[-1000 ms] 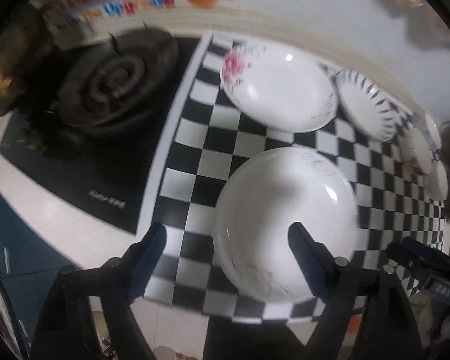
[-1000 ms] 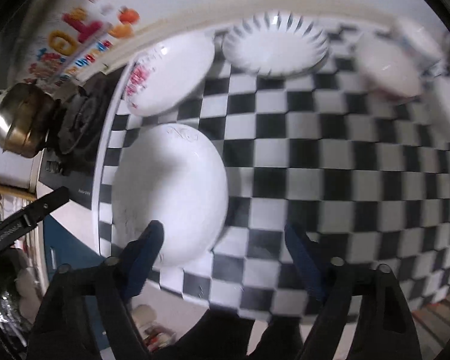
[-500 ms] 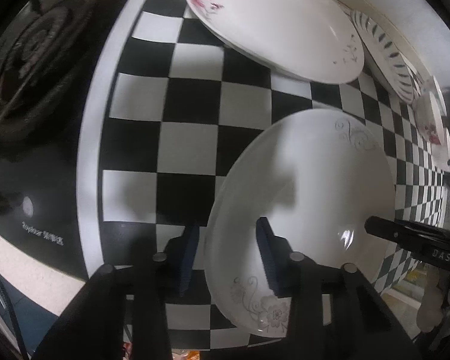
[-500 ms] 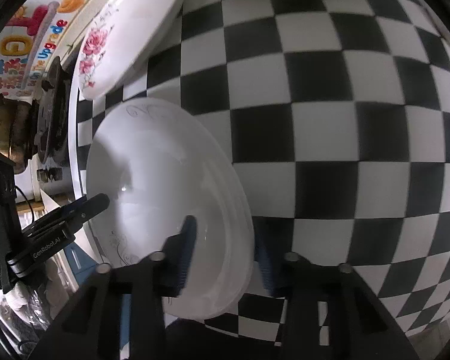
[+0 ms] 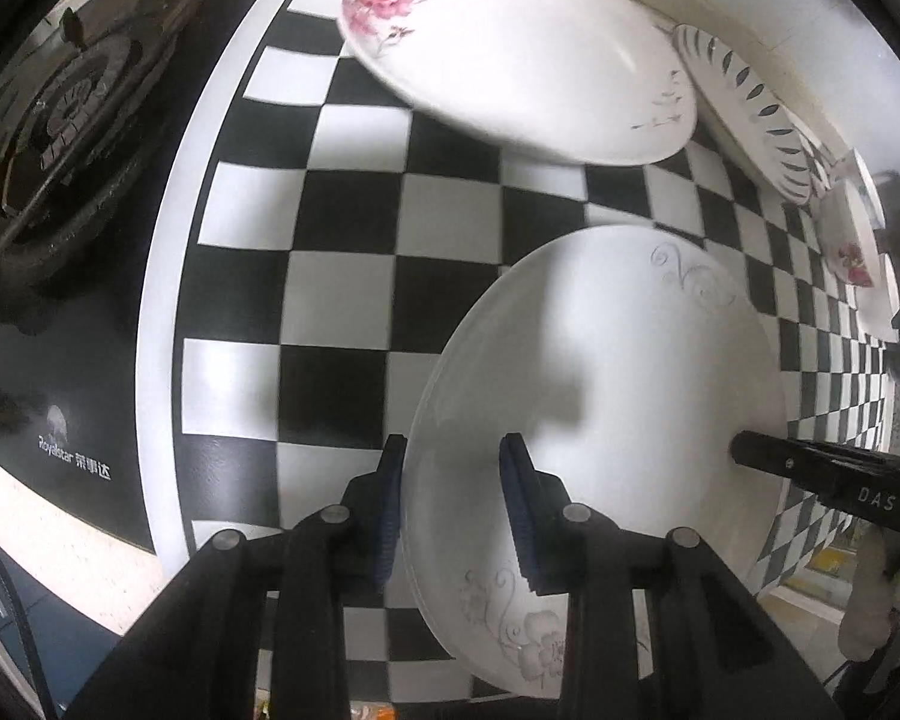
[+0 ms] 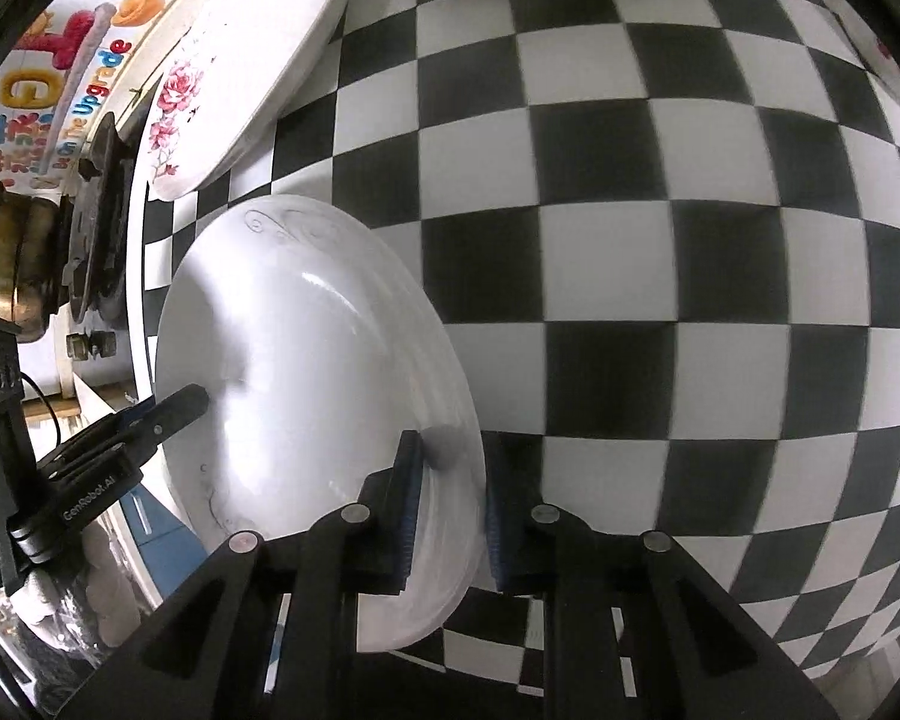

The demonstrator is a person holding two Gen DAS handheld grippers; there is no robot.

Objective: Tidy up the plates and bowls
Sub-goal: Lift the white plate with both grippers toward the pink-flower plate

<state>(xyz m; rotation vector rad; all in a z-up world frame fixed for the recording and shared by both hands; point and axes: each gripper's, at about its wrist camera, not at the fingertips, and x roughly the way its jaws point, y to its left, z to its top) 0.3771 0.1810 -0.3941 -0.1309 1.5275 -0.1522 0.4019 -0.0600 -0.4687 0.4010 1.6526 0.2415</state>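
Observation:
A large white plate (image 5: 630, 372) with faint grey flower prints lies on the black-and-white checkered cloth (image 5: 354, 312). My left gripper (image 5: 453, 480) straddles its left rim, one pad outside and one inside. The jaws are closing and the pads press on the rim. My right gripper (image 6: 450, 480) grips the same plate (image 6: 306, 360) at its opposite rim, jaws also closing on it. Each gripper's black fingers (image 6: 168, 414) show at the far edge in the other view.
A rose-printed plate (image 5: 510, 48) and a leaf-striped plate (image 5: 750, 102) lie farther back. A small rose bowl (image 5: 849, 234) stands at the right edge. A gas stove (image 5: 72, 102) with a brass pot (image 6: 12, 264) borders the cloth on the left.
Both grippers came down from above the cloth onto the white plate. Their wide-open jaws closed onto opposite sides of its rim.

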